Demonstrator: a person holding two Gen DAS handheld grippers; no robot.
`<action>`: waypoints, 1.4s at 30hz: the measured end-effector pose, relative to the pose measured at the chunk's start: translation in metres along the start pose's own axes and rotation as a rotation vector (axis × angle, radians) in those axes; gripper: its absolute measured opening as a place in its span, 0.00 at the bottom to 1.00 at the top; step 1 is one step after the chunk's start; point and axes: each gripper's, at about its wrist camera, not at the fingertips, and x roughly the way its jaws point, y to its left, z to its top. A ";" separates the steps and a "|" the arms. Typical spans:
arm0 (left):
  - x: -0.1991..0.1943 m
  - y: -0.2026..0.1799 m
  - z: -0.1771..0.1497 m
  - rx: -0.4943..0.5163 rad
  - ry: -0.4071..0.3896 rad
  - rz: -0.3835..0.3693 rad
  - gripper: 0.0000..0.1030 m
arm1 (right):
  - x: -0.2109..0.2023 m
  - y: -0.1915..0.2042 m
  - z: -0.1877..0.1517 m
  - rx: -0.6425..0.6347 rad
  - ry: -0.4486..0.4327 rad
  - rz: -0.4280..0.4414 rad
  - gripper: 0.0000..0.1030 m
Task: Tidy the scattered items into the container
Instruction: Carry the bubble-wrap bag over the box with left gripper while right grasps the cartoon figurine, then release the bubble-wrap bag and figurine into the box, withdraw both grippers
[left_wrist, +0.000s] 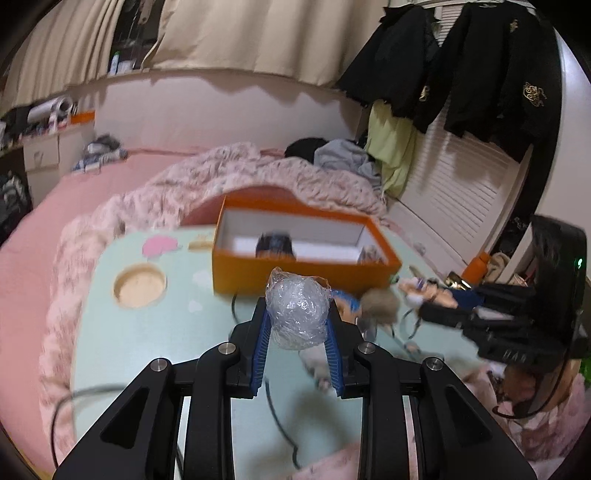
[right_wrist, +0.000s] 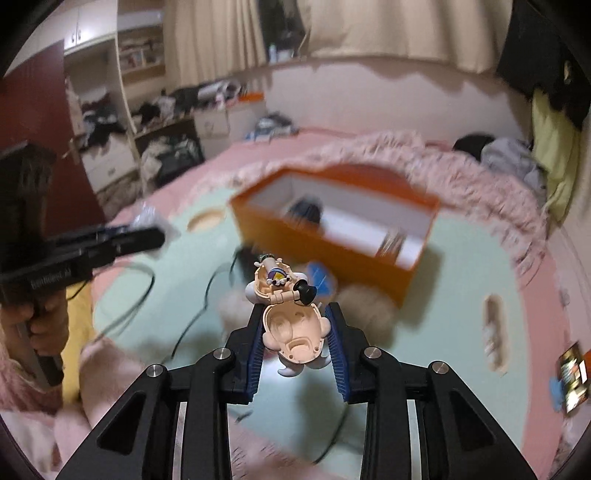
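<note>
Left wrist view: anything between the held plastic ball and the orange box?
Nothing solid: only bare mint tabletop separates the plastic ball, held in the left tongs, from the orange box.

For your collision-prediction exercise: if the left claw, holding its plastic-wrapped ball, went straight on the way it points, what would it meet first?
Probably the near orange wall of the open orange box, straight ahead of the left claw and its plastic-wrapped ball. Depth is unclear; held high enough, it might clear the rim.

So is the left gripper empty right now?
No, the left gripper is shut on a crumpled clear plastic ball, held between its blue pads in front of the orange box.
</note>
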 end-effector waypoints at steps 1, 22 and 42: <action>0.002 -0.003 0.010 0.017 -0.004 0.002 0.28 | -0.002 -0.003 0.008 -0.008 -0.017 -0.014 0.30; 0.142 0.016 0.068 -0.011 0.179 0.045 0.66 | 0.068 -0.060 0.063 0.121 -0.005 -0.125 0.62; 0.054 -0.011 -0.063 0.030 0.250 0.049 0.77 | 0.046 -0.004 -0.067 0.152 0.209 -0.184 0.80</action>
